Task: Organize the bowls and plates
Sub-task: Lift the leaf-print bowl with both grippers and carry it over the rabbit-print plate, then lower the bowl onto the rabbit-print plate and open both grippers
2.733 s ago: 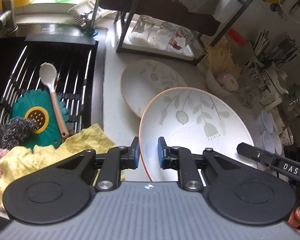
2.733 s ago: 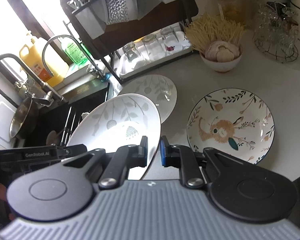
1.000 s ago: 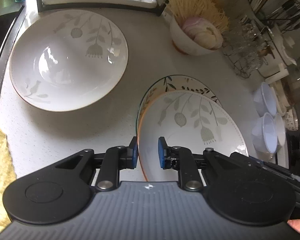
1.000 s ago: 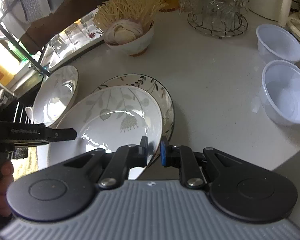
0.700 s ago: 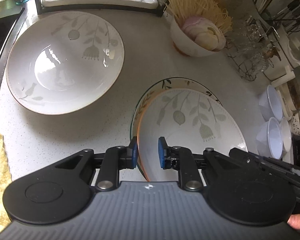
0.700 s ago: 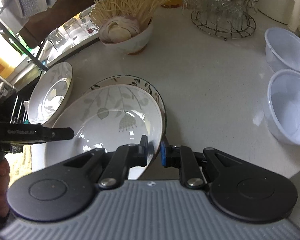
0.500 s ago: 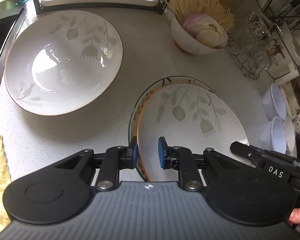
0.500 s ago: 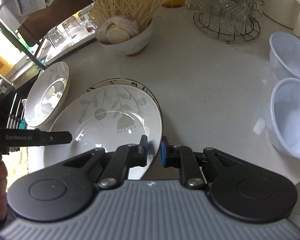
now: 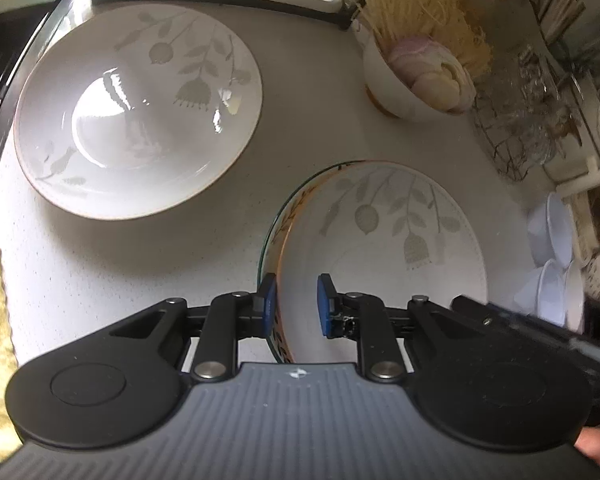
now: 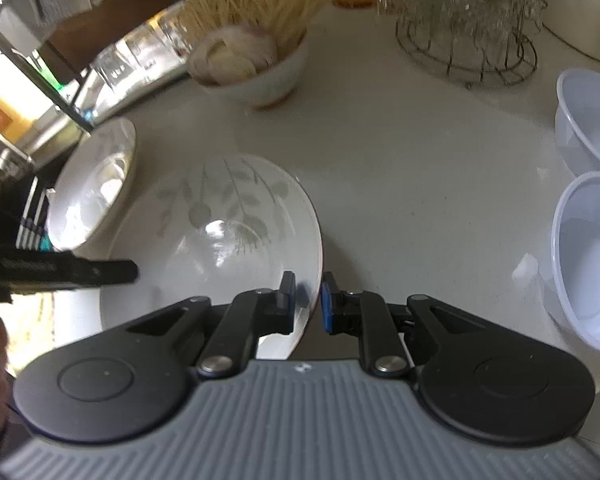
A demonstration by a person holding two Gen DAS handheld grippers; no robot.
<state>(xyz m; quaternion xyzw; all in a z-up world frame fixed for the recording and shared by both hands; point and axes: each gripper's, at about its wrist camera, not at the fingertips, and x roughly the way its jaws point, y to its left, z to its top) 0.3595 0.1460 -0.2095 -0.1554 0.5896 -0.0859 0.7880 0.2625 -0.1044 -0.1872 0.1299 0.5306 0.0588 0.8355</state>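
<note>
Two grippers clamp one leaf-patterned plate [image 9: 380, 248] by its opposite rims: the left gripper [image 9: 296, 304] and the right gripper [image 10: 307, 300] both grasp it. It sits over the colourful plate [image 9: 278, 220] on the white counter [image 10: 400, 160]. Farther left lies a second leaf-patterned plate [image 9: 136, 116]; behind stands a bowl of onions [image 9: 416, 80].

Glossy glazed ceramic plate [image 9: 380, 248] (light glints off it); speckled matt stone-like counter [image 9: 140, 264].
</note>
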